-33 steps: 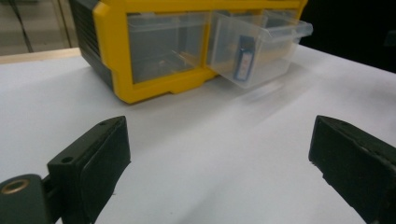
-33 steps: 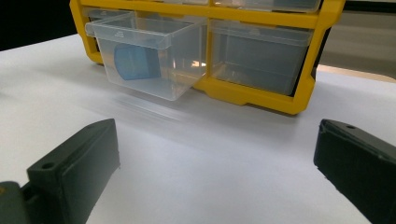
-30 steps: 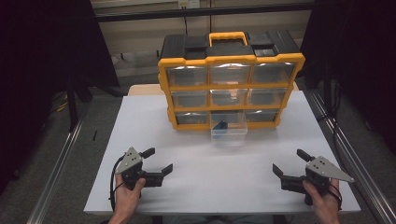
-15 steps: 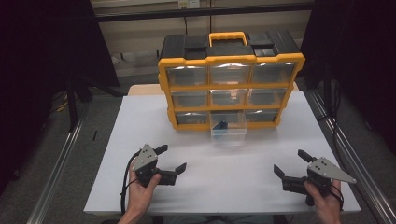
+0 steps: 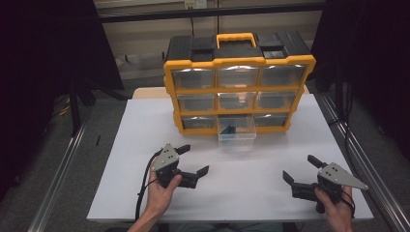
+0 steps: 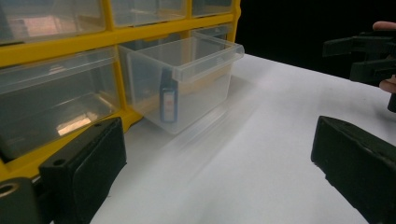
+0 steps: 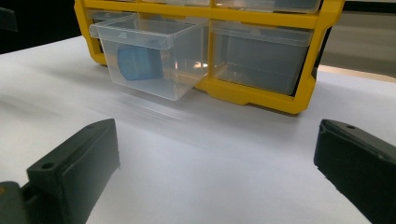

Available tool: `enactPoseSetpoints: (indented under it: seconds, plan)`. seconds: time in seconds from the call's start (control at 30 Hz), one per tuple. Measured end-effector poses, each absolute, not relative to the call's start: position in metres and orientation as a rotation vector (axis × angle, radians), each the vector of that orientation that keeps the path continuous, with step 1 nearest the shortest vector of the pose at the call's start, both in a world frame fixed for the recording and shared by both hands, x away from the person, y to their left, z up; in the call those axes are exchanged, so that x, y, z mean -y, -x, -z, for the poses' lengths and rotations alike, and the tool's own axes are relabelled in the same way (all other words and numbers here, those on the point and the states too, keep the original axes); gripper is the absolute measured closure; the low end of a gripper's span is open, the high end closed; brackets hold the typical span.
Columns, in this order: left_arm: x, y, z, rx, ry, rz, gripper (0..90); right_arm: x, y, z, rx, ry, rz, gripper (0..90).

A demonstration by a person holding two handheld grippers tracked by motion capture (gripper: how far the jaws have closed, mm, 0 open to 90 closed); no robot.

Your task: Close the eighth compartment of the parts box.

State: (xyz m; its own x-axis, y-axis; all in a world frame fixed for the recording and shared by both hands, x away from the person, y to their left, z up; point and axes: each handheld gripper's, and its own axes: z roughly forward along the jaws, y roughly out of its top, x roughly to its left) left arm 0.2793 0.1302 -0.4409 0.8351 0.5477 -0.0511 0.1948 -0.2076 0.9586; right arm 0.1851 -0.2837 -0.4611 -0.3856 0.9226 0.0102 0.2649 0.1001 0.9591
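Both grippers stay wide and empty; my left gripper (image 5: 192, 158) has moved toward twelve o'clock, nearer the open drawer (image 5: 237, 135), while my right gripper (image 5: 300, 167) waits.

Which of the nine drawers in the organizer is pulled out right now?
The bottom-row middle drawer: it sticks out of the yellow organizer over the table, with a blue item inside. The other eight sit flush.

Setting: probably a lab or test workshop, though the dark surroundings are hard to read. Evidence: white counter (image 5: 270, 188), aluminium frame rails (image 5: 63, 188), yellow parts organiser (image 5: 239, 89), black curtains (image 5: 43, 63).
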Motion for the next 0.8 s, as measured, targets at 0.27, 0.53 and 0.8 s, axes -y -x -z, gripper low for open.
enactPoseSetpoints:
  seconds: [0.27, 0.53, 0.8]
  plan:
    - [-0.112, -0.281, 0.437, -0.535, -1.797, -0.342, 3.5, 0.283, -0.186, 0.462, -1.74, -1.173, -1.312, 0.0]
    - [-0.093, -0.287, 0.434, -0.503, -1.82, -0.308, 3.1, 0.283, -0.187, 0.462, -1.745, -1.172, -1.314, 0.0]
    - [-0.073, -0.295, 0.437, -0.427, -1.842, -0.257, 3.1, 0.283, -0.187, 0.462, -1.743, -1.171, -1.314, 0.0]
